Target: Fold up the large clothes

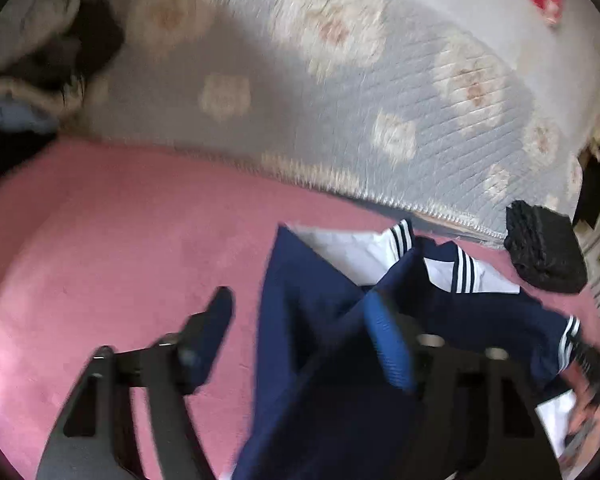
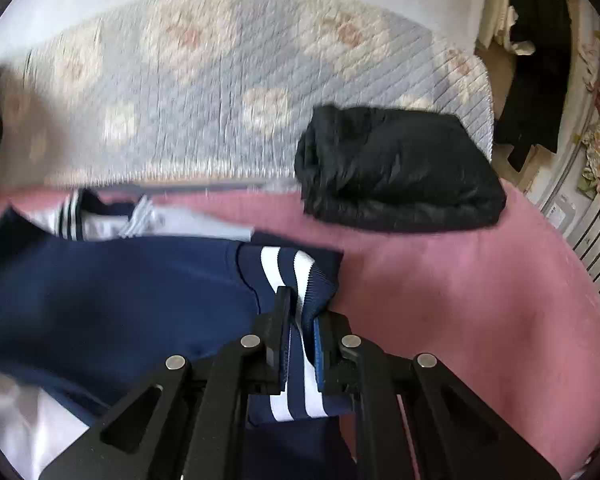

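A navy and white jacket with striped cuffs (image 1: 332, 320) lies on a pink blanket (image 1: 100, 240). My left gripper (image 1: 300, 316) is open, its fingers wide apart; navy fabric drapes over the right finger (image 1: 384, 344). My right gripper (image 2: 302, 320) is shut on the jacket's striped cuff (image 2: 300, 276) and holds it just above the pink blanket (image 2: 460, 300). The rest of the jacket (image 2: 120, 280) spreads to the left in the right wrist view. The right gripper also shows at the right edge of the left wrist view (image 1: 588, 364).
A folded black garment (image 2: 396, 172) lies on the blanket's far edge, also in the left wrist view (image 1: 544, 252). A grey floral quilt (image 1: 340, 92) lies beyond. Heaped clothes (image 1: 32, 60) sit at far left. Clutter (image 2: 540, 60) stands at the right.
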### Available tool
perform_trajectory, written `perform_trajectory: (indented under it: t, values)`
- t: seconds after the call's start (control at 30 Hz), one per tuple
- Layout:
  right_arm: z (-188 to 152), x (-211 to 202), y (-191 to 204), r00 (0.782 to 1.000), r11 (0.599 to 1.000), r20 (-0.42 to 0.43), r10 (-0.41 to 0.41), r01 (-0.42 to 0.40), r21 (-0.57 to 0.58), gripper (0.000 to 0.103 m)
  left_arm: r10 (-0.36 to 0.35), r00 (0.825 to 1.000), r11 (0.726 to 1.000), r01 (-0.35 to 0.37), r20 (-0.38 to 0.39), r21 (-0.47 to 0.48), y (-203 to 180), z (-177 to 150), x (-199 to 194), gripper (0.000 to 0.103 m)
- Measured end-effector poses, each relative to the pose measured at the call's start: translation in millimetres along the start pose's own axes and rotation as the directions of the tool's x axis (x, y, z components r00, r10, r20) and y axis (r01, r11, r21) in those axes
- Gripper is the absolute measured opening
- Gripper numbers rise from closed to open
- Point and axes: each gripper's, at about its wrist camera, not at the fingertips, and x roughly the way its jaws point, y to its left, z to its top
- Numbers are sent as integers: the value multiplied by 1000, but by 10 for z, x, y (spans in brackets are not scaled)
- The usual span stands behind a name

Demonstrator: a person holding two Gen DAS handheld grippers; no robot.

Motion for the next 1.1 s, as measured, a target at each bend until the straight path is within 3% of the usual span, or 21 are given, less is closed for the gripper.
perform_trajectory:
  t: [0.03,0.07,0.2,0.3,0.4,0.47,0.5,0.57,0.7,0.77,0.9,1.0,1.07,1.1]
  values:
    - [-53,13,-8,1000,1000,-4,-6,6,-23,10,-55,998,998,55,-9,-21,11,-51,25,53]
    - [-87,40,-28,1000,999,-14,-10,10,-40,10,-63,998,998,63,-20,-15,0,-85,53,53]
    - [-116,17,-325,998,994,-13,53,-52,93,8,45,999,996,-45,-4,71,-95,-175,145,52]
    - [-82,-104,-484,996,979,43,84,-90,183,4,14,1000,1000,-14,-17,22,-46,-144,209,52]
    - [-21,-190,-409,995,991,71,65,-73,115,4,35,999,999,-35,-18,13,-53,-126,272,52]
    - [-22,-227,-358,995,992,72,74,-81,96,4,30,1000,999,-30,-7,13,-59,-146,318,32]
    - [-39,-266,-348,994,990,77,82,-90,106,4,30,999,999,-29,-30,28,-84,-158,374,10]
    - [-42,-314,-364,993,990,93,76,-86,110,4,10,995,997,-2,-100,74,-172,-229,475,6]
    - [-11,-283,-461,995,993,102,9,-20,116,4,-55,985,983,83,-162,166,-410,-417,428,2]
    - [11,-269,-540,994,991,105,-3,-11,136,4,-44,984,979,77,-173,189,-461,-451,406,2]
    - [10,-284,-641,995,989,99,-4,-10,148,4,-38,983,989,63,-181,136,-411,-297,435,6]
    - [-26,-254,-658,996,990,91,9,-22,138,4,34,991,984,-10,-132,179,-475,-215,430,48]
    - [-53,-218,-655,997,989,74,27,-37,143,4,105,990,974,-83,-97,211,-489,-238,425,51]
    - [-66,-184,-655,998,988,55,40,-47,146,4,95,989,977,-71,-110,203,-471,-247,450,51]
